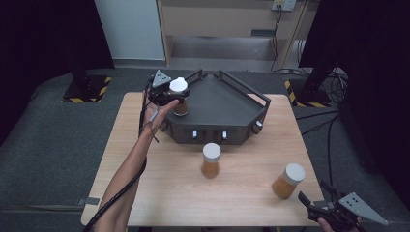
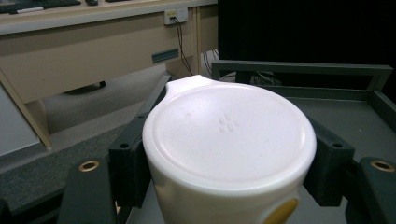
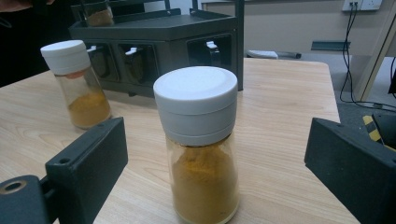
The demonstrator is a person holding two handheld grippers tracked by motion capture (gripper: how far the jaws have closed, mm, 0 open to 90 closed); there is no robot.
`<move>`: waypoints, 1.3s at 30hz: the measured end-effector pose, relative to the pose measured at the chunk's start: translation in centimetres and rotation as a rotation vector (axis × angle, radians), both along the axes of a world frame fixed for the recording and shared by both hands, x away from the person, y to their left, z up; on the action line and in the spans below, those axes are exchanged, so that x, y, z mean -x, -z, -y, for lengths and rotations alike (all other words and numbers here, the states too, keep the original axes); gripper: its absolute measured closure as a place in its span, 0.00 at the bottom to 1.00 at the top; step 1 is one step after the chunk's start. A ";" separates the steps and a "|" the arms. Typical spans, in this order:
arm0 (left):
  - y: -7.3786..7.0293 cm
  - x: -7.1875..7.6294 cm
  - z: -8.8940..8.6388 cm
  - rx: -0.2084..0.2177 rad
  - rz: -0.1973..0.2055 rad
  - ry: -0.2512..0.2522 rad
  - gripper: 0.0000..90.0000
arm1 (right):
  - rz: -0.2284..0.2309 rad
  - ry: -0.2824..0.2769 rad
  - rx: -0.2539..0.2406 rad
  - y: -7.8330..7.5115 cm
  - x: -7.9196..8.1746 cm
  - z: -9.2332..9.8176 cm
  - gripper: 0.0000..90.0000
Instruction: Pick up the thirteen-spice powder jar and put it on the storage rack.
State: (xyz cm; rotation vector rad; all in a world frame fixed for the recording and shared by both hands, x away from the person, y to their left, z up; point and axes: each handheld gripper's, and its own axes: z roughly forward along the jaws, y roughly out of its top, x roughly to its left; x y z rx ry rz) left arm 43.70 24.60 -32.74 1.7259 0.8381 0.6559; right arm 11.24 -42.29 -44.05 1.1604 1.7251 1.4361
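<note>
One jar is at the rack, two jars wait on the table

The left gripper (image 1: 170,96) is squeezed tight around the white cap of a small glass jar with orange-brown powder (image 1: 180,99). In the left gripper view the round white cap (image 2: 229,135) sits snug between the two black jaws, and they press on both sides of it. The jar is at the left back corner of the dark grey metal rack with low rails (image 1: 227,104). It looks like it stands on the flat top of the rack or hangs just above it; I cannot tell which.

The right gripper (image 1: 319,203) is near the front right corner of the light wooden table (image 1: 159,193). Its jaws stand wide apart and hold nothing. In the right gripper view a second glass jar with a white lid and orange-brown powder (image 3: 200,144) stands upright between the jaws, but the jaws do not touch it. In the high view this jar (image 1: 288,181) is just beside the gripper.

A third jar of the same kind (image 1: 211,160) stands upright on the table, just in front of the rack.

I think the job is to put the jars on the rack. One jar is there or almost there, but the left gripper has not let go. Two jars are left. The jar by the right gripper looks like the next one to be picked up
</note>
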 end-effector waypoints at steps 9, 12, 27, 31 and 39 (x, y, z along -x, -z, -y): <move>0.5 0.1 0.1 0.007 0.015 -0.002 0.32 | -0.003 -0.003 -0.003 -0.1 0.0 0.0 0.07; 0.6 0.1 0.1 0.019 0.018 -0.005 0.27 | -0.003 -0.004 -0.003 -0.1 0.0 0.0 0.07; -1.6 1.3 -1.4 0.056 0.064 -0.002 0.08 | 0.000 -0.004 -0.001 -0.1 0.0 -0.1 0.07; -2.9 2.4 -1.9 0.051 0.096 0.026 0.08 | 0.001 -0.005 0.001 -0.1 0.0 -0.1 0.07; -5.2 4.4 -2.9 0.046 0.133 0.079 0.06 | 0.001 -0.006 0.005 -0.1 0.0 -0.2 0.07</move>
